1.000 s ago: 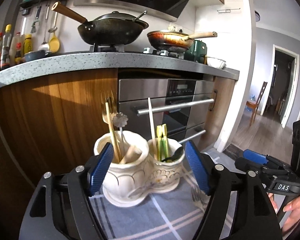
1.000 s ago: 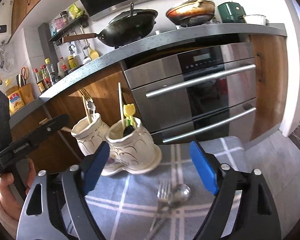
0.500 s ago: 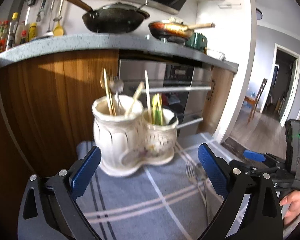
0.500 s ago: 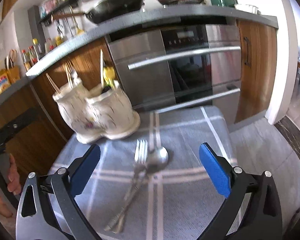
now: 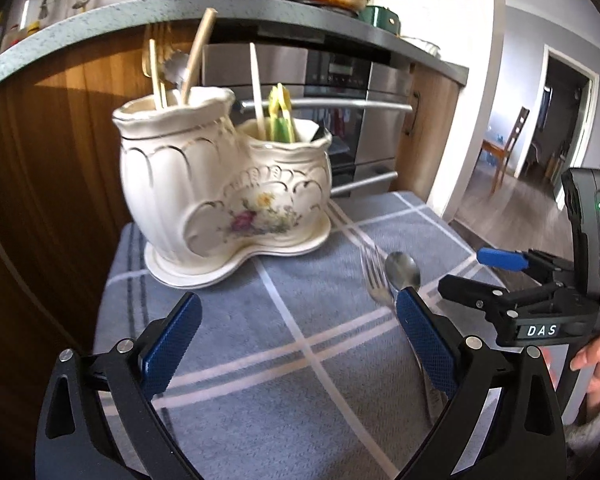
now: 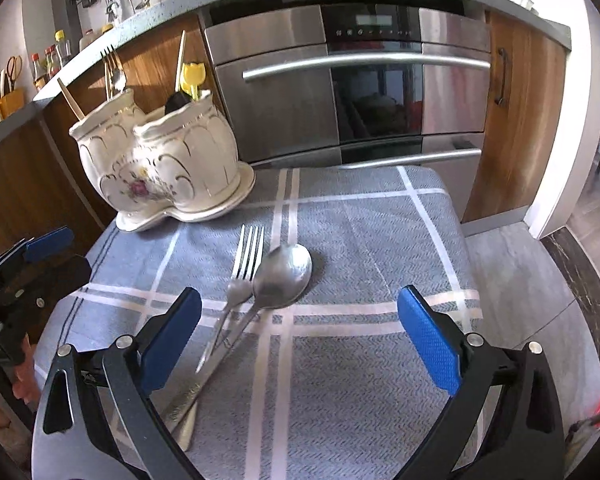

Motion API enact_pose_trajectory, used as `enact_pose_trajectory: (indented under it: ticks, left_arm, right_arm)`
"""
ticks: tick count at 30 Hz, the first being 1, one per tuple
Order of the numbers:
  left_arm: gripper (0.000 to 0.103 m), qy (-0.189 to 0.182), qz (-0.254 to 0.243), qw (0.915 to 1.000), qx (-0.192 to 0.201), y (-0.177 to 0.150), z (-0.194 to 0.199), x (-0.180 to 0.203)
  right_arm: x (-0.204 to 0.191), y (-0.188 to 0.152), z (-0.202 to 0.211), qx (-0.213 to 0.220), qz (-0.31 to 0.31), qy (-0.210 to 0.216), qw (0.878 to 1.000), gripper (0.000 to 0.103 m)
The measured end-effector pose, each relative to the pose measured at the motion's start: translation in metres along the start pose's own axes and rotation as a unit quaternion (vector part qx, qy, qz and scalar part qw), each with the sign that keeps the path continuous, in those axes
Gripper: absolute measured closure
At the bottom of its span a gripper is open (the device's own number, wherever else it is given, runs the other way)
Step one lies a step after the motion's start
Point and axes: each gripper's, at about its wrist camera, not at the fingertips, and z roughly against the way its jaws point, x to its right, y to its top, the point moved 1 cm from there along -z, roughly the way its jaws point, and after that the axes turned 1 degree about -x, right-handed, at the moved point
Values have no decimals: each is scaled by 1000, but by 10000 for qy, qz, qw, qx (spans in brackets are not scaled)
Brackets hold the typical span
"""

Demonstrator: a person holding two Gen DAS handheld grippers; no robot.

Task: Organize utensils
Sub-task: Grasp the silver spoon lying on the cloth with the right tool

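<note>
Both grippers lowered, right gripper (image 6: 298, 326) wide open, empty, fork (image 6: 246, 264) and spoon (image 6: 286, 270) apparently just ahead

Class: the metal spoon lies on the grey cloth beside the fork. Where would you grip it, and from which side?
Probably grip the spoon at its thin neck, just below the bowl, coming from above with jaws across it. It lies flat, and its handle crosses the fork nearer the camera.

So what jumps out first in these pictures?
A cream ceramic utensil holder with two joined pots stands at the far left of the grey checked cloth, with utensils sticking out. Nearer, a metal fork and spoon lie side by side on the cloth, handles crossing.
</note>
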Motion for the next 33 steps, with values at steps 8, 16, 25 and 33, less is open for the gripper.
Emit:
enact_pose_trajectory:
  ticks: [8, 16, 25, 33]
  left_arm:
    - [6, -133, -17, 9997, -221, 3, -20, 10]
    - [6, -209, -107, 9992, -320, 5, -33, 17]
    - [6, -267, -108, 9988, -398, 5, -39, 17]
    - [6, -256, -94, 9988, -416, 5, -41, 16]
  right_arm:
    - [7, 10, -26, -373, 101, 127, 9992, 39]
    - [9, 18, -48, -618, 110, 365, 9974, 61]
    - [5, 22, -56, -711, 254, 552, 9956, 82]
    - [16, 19, -45, -554, -111, 603, 9966, 99]
